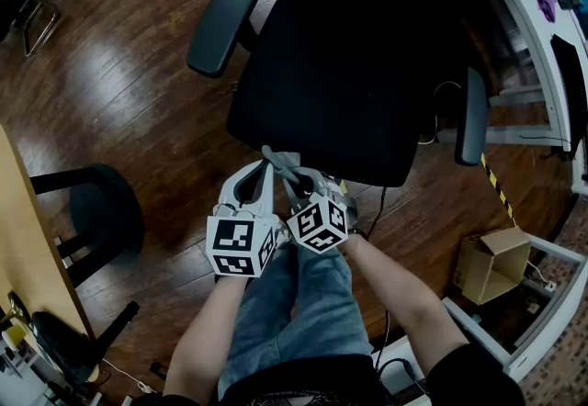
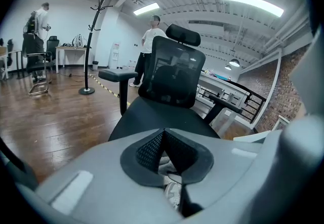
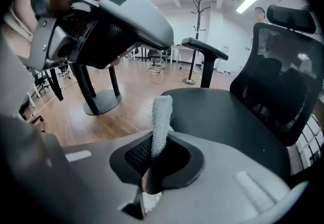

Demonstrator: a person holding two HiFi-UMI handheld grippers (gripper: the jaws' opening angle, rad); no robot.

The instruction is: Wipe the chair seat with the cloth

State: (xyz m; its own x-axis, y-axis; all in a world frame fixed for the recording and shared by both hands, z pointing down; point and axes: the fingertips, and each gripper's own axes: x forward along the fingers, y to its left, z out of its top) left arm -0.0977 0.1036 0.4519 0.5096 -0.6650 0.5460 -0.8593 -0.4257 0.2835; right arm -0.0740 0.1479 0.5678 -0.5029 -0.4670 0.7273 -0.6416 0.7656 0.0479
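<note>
Grey, nubbly cloth (image 3: 161, 116) stands up as a narrow strip out of my right claw (image 3: 157, 148), whose jaws are clenched on its lower end. From the head view the strip points at the front edge of the seat (image 1: 340, 92); I cannot tell whether it touches. The seat is black and bare, and it lies right ahead of both claws.

My left claw (image 2: 164, 137) sits just beside the right one, on its left, jaws pressed together at the tips with nothing between them. In the right gripper view it looms large at the upper left, close above the cloth.

The chair has a mesh back (image 3: 283, 76) with a headrest (image 2: 183, 34) on top and a padded armrest (image 1: 225, 23) on each side of the seat. My two forearms and my jeans (image 1: 299, 303) show below the marker cubes.

The floor (image 1: 119, 73) is dark glossy wood. A black stool (image 1: 106, 216) stands to my left by a pale wooden tabletop (image 1: 23, 239), and an open cardboard box (image 1: 493, 264) sits to my right, near a white desk frame. Further off in the left gripper view are a coat stand (image 2: 93, 40) and two people standing
</note>
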